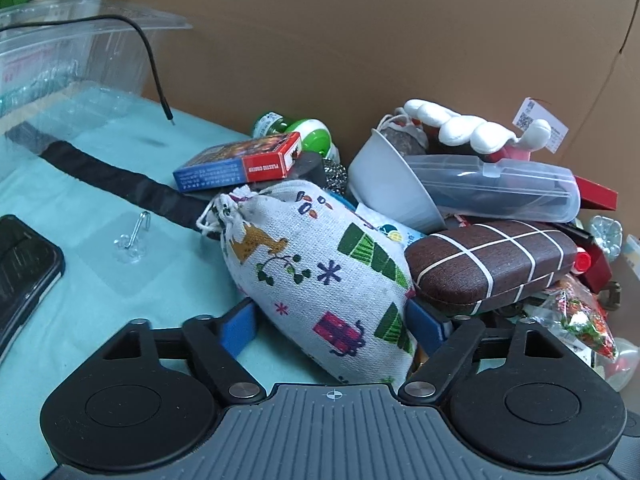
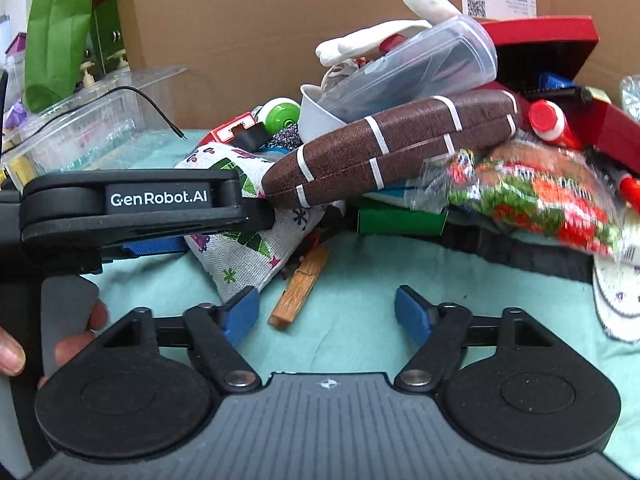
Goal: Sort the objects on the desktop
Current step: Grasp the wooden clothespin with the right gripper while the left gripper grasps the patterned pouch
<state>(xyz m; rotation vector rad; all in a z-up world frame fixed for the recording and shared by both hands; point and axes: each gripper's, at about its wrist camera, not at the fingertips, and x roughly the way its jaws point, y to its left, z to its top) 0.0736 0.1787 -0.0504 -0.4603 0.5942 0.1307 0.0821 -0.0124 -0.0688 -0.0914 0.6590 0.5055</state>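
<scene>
A white cloth drawstring pouch (image 1: 320,268) printed with trees and gifts lies on the teal cloth, leaning on a pile of objects. My left gripper (image 1: 334,330) is wide open with a blue pad (image 1: 238,326) on each side of the pouch's lower end, not squeezing it. The pouch (image 2: 240,252) also shows in the right wrist view, with the left gripper (image 2: 132,208) over it. My right gripper (image 2: 326,320) is open and empty above bare cloth, beside a wooden clothespin (image 2: 300,286). A brown glasses case (image 1: 492,264) rests against the pouch.
The pile holds a card box (image 1: 240,164), white bowl (image 1: 388,184), clear case (image 1: 500,184), green yo-yo (image 1: 316,136), candy bag (image 2: 532,200) and red box (image 2: 548,48). A clear plastic bin (image 1: 72,60) stands far left. A cardboard wall (image 1: 360,40) closes the back. A black strap (image 1: 116,180), hook (image 1: 136,232) and phone (image 1: 20,272) lie left.
</scene>
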